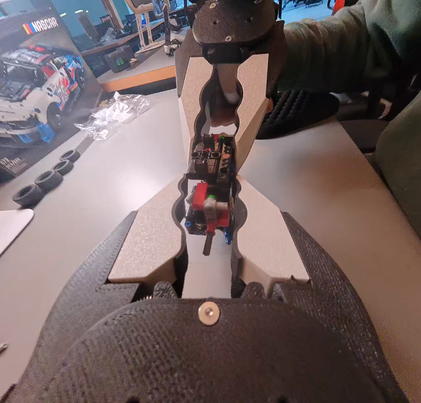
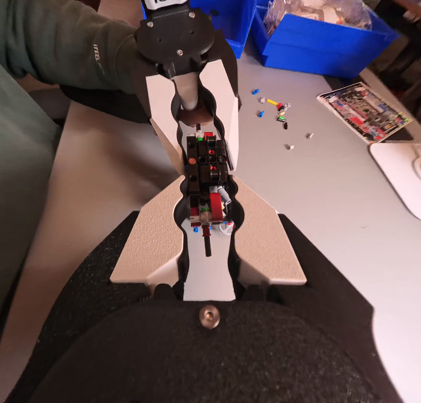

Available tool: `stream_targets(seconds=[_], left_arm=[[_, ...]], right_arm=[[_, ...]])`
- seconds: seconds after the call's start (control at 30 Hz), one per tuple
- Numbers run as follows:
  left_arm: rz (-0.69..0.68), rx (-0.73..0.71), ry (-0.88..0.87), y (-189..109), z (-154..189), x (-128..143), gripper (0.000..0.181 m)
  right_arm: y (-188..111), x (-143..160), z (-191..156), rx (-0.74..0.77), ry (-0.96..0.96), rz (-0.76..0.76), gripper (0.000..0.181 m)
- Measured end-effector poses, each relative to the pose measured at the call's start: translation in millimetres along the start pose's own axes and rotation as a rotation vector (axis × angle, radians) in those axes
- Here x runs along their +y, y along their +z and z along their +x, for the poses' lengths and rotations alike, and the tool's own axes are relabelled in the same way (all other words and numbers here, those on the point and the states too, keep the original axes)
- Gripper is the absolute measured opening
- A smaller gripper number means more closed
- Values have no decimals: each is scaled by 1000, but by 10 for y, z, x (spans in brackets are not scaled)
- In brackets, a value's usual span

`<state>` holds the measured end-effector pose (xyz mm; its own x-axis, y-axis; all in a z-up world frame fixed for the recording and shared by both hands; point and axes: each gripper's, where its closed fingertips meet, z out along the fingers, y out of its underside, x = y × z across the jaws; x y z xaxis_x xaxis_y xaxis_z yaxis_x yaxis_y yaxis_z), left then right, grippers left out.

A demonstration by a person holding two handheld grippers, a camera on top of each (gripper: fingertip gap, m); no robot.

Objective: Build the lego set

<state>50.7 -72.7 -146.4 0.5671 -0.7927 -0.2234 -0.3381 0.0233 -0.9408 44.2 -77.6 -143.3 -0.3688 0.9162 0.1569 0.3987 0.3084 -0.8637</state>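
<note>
Left wrist view: left tool clamped on near end of lego assembly, raised above grey surface; black axle points back between fingers. Right tool clamped on far end, facing it: likely two-ended hold for steadiness. Four tyres lined beside set box; empty plastic bag nearby.

Right wrist view: right tool pinches same assembly; opposing tool grips other end. Loose small parts, instruction booklet, blue bins close by, probably staged for reach.
</note>
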Motion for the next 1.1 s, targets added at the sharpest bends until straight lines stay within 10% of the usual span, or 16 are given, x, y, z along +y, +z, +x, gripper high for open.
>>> stream_targets(seconds=[0.6, 0.9, 1.1], left_arm=[[-23, 39, -226, -11, -113, 220, 57], [-73, 84, -203, 71, 38, 287, 39], [19, 72, -256, 25, -5, 111, 64]], right_arm=[[47, -40, 141, -140, 153, 176, 33], [-27, -60, 89, -187, 167, 337, 33], [-110, -141, 175, -199, 262, 452, 33]])
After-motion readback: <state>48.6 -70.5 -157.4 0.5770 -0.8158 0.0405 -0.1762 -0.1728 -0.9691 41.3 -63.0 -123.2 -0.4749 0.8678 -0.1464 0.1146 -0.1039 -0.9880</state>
